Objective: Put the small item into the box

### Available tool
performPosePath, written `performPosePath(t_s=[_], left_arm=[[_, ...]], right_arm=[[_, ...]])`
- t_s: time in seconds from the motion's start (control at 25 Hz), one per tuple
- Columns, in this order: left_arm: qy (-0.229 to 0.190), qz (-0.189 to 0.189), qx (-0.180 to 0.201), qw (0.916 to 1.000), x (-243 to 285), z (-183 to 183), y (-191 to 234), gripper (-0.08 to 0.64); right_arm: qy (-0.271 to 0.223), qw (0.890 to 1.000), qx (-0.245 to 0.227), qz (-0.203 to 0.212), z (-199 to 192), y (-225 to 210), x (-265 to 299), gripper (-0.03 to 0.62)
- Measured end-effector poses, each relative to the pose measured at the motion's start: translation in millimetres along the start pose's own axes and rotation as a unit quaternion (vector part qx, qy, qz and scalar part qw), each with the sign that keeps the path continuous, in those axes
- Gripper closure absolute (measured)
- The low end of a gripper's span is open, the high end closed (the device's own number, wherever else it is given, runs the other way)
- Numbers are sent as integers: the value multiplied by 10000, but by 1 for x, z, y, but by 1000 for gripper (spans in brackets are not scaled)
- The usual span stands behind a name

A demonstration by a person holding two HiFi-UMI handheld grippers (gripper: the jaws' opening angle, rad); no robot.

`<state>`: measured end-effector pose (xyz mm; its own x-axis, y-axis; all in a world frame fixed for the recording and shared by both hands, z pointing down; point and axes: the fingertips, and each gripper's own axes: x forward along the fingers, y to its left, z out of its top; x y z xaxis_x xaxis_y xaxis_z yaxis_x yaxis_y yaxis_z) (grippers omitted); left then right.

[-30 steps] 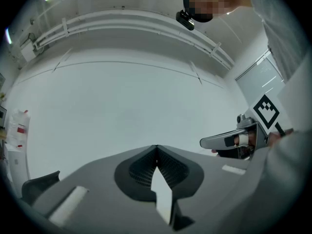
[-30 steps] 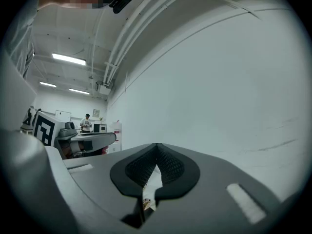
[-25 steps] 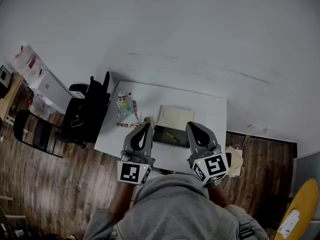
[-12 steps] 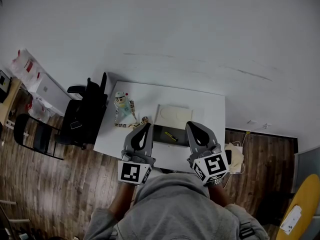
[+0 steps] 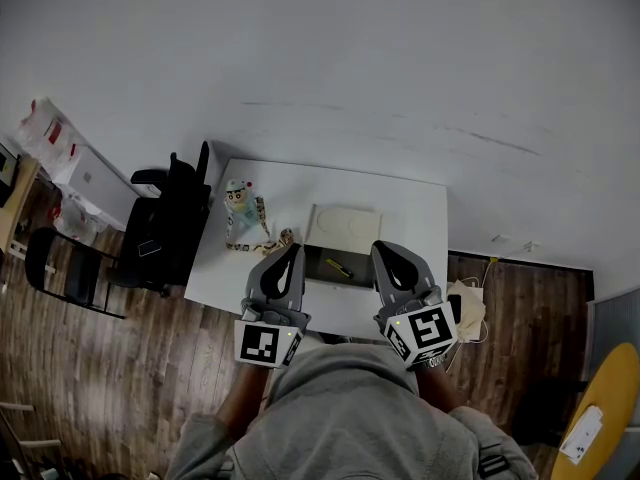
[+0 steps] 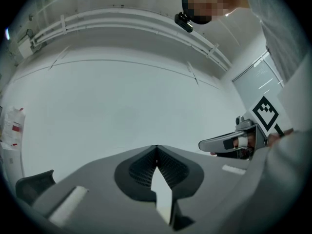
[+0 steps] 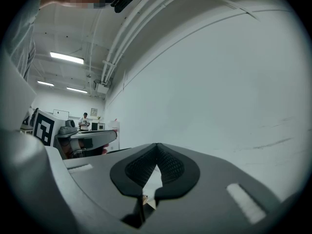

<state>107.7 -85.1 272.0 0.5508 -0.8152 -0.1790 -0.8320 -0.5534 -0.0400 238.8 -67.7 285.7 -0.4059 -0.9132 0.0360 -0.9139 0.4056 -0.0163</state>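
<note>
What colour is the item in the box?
The item is yellow, clearest in the head view.

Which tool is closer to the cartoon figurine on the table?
Left. The left tool is just to the right of the figurine, on the person's side of it. The right tool is beyond the open box, much farther right.

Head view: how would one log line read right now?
left claw shut | right claw shut | yellow item inside box
</note>
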Motion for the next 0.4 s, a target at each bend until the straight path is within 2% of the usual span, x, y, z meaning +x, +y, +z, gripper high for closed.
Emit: performPosePath(t_s=[0.4], left_arm=[[12, -119, -27, 9999, -2, -4, -5, 557]], right_arm=[[36, 10000, -5, -21, -7, 4, -1, 577]])
